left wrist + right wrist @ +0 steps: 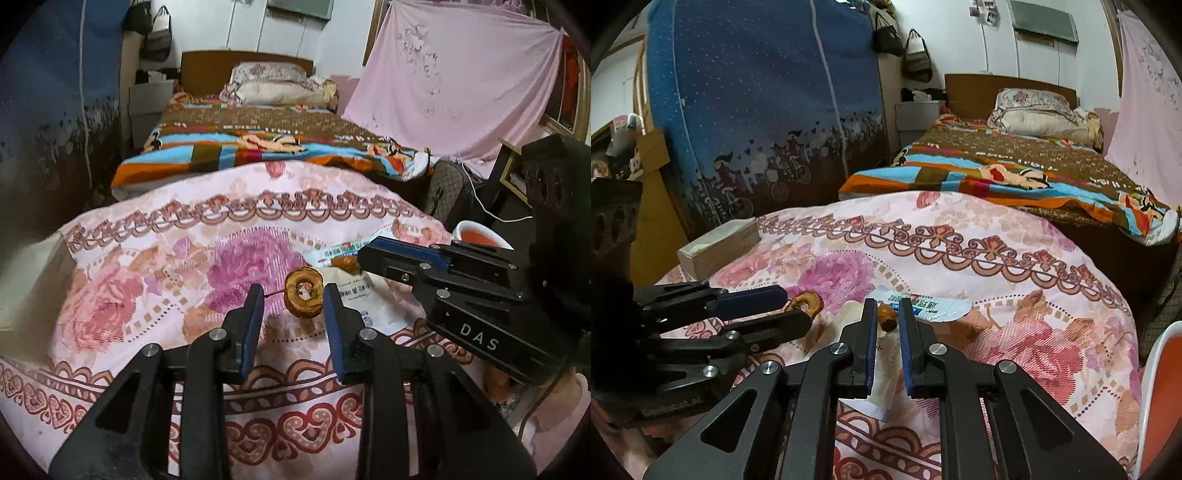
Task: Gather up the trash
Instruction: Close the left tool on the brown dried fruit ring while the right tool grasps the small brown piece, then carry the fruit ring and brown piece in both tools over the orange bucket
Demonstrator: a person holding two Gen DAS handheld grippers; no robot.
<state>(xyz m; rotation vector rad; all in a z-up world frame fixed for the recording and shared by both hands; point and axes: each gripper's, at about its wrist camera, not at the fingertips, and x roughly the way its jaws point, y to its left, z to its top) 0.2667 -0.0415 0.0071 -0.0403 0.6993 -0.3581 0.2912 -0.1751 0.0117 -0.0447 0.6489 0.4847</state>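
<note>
Black right gripper [364, 254] marked "DAS", fingers slightly parted, holding nothing, left gripper [293, 295] wide open beside brown ring-shaped scrap [303, 291].

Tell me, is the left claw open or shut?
Open. The left claw has a wide gap between its fingers, and the brown fruit ring sits in that gap, not squeezed.

On the cloth-covered table [997, 280], the dried fruit ring [303, 292] lies near the middle, with the paper packet [364, 299] just to its right. The printed wrapper [934, 305] lies behind the packet, the small brown scrap [886, 316] on it. A wooden block [718, 246] sits at the table's far left corner. The bowl [480, 236] stands beyond the right edge, the bed [1015, 166] behind the table.
</note>
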